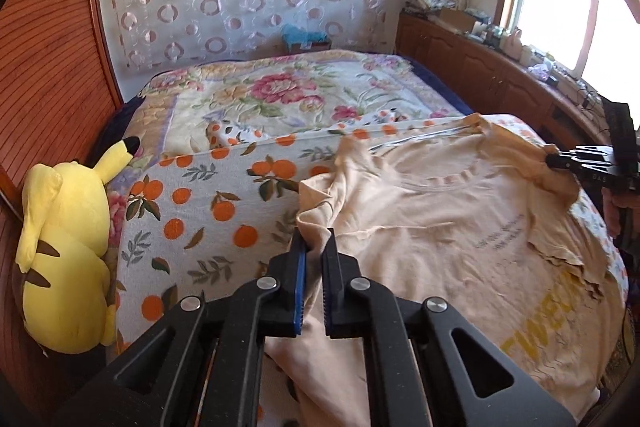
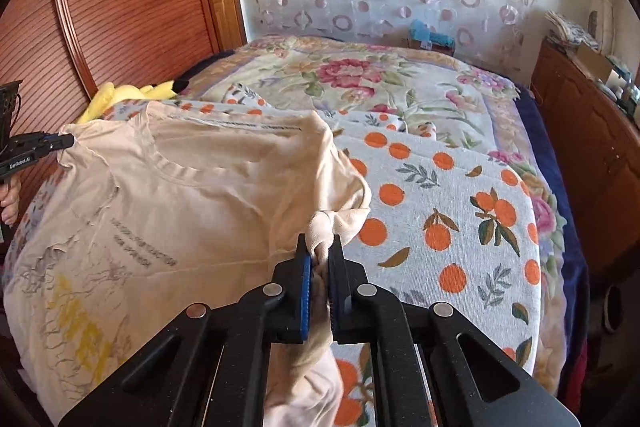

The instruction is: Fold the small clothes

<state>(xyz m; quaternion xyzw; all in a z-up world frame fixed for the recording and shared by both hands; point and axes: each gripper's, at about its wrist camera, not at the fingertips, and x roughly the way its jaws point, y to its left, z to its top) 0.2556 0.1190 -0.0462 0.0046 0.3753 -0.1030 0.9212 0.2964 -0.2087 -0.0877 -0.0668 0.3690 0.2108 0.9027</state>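
Orange-print sheet (image 1: 208, 203) underneath, and my left gripper (image 1: 314, 247) and right gripper (image 2: 319, 255) are each clamped tight on a bunched sleeve of the cream T-shirt (image 1: 440, 227) (print facing up).

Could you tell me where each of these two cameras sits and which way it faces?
Left wrist: on the left gripper, facing down-forward over the bed; its fingers pinch the cream T-shirt; the right gripper shows at the right edge.
Right wrist: on the right gripper, facing likewise; its fingers pinch the shirt's other side; the left gripper and a hand show at left.
Shared: the T-shirt, orange-print sheet, yellow plush toy.
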